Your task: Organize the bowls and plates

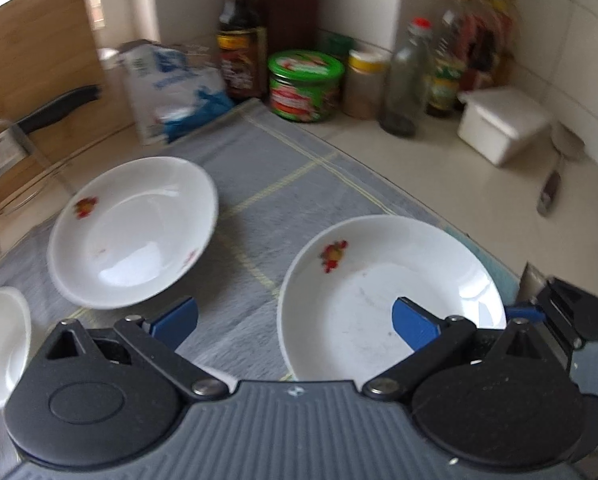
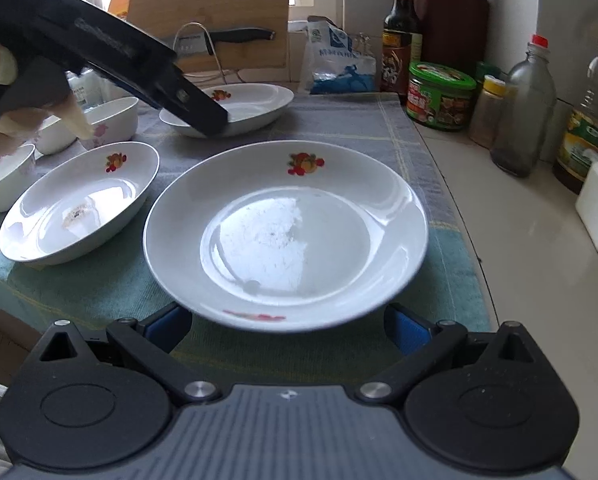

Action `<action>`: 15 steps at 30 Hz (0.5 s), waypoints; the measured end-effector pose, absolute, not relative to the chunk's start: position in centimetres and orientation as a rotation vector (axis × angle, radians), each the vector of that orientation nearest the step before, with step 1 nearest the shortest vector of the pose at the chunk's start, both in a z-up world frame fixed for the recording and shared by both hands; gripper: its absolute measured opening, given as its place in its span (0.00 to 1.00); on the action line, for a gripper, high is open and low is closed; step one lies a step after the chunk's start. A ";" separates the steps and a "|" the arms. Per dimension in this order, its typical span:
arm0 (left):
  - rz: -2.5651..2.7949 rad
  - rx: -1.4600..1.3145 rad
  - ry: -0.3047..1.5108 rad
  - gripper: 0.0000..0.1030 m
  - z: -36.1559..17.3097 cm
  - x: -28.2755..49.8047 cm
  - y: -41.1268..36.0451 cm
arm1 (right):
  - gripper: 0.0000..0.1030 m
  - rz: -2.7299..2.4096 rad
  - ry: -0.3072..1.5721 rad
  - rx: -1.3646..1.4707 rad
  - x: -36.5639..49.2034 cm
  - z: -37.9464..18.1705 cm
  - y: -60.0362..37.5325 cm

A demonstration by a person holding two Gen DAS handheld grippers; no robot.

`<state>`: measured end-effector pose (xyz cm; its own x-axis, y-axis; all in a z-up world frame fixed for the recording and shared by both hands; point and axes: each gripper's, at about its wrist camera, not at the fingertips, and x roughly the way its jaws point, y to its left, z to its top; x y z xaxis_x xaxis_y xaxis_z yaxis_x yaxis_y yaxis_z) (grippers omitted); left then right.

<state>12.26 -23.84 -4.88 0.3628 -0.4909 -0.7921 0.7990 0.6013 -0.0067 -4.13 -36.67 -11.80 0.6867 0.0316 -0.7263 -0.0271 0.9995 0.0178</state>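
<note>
The right gripper (image 2: 287,326) sits low at the bottom of its frame, jaws spread wide with nothing between them, its blue fingers (image 2: 170,326) flanking the near rim of the big plate (image 2: 285,232) at centre. That straddle reads as lining up for a rim grasp, probably to lift this plate onto another.

The left gripper (image 1: 295,322) is likewise released; in its own view one pad overlaps the near plate (image 1: 379,292) at lower right, hovering over it rather than pinching it, as far as I can tell. In the right view its body crosses the upper left, reaching to the far plate (image 2: 259,104).

All dishes lie flat and face up on the towel (image 2: 339,128), so nothing needs turning before stacking. A third plate (image 2: 79,200) lies at left, its rim near the big plate's; bowls (image 2: 115,120) cluster behind it, upright.

Plates are round, with no long axis; only the fruit decal (image 2: 304,163) marks direction, pointing to the frame's top.
</note>
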 end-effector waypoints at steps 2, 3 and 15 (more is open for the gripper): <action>-0.894 0.456 0.859 0.99 -5.2 12.5 -24.9 | 1.00 0.028 0.809 -0.025 -3.8 -12.2 -36.5; -0.911 0.475 0.862 0.99 -5.4 12.6 -25.4 | 1.00 0.031 0.802 -0.046 -3.8 -12.4 -36.5; -0.997 0.529 1.029 0.97 -7.6 15.2 -31.1 | 1.00 0.105 0.694 -0.064 -4.8 -13.3 -37.3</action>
